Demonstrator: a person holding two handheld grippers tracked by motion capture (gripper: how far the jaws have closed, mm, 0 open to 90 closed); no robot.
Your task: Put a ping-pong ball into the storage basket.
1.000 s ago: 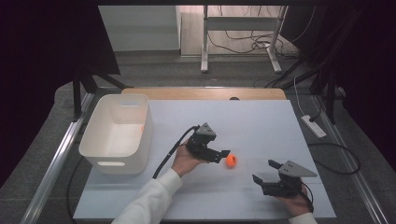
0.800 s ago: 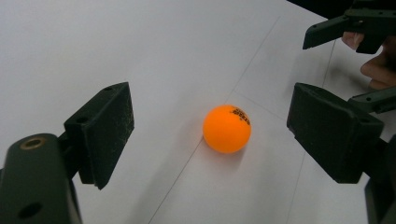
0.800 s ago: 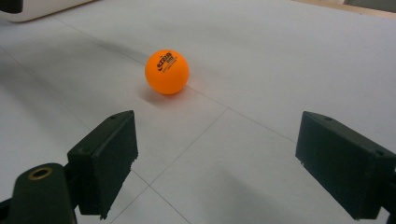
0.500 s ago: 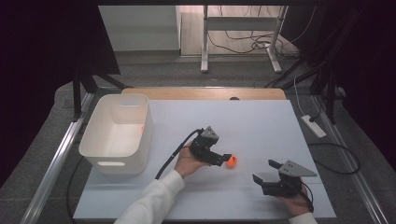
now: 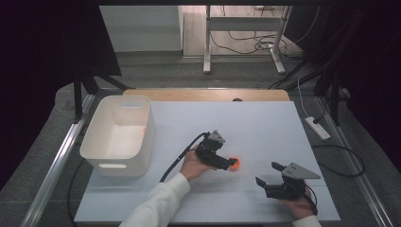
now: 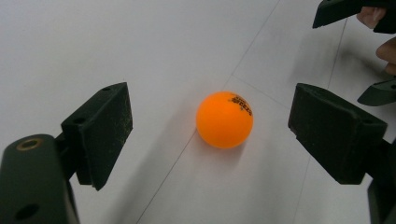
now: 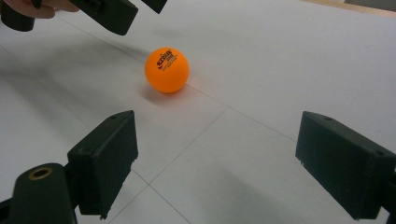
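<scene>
One smooth orange ball [image 6: 224, 120] (printed logo) between wide left gripper [image 6: 210, 130] pads, untouched.

Small dark print is seen on the orange ball [image 7: 166, 69] in both gripper views, near the top of the ball [image 6: 224, 119]. A logo-like word over a finer line is made out, but no letters can be read.

**Dim room behind a pale work surface**

A white surface [image 5: 265, 123] spans the lower frame, edged at its far side by a wooden strip [image 5: 208, 94]. Grey floor [image 5: 236, 75] lies beyond. At upper centre stands a metal table frame [image 5: 243, 28] with tangled cables [image 5: 246, 40]. A power strip [image 5: 318, 127] lies at right. Both upper corners are dark.
</scene>
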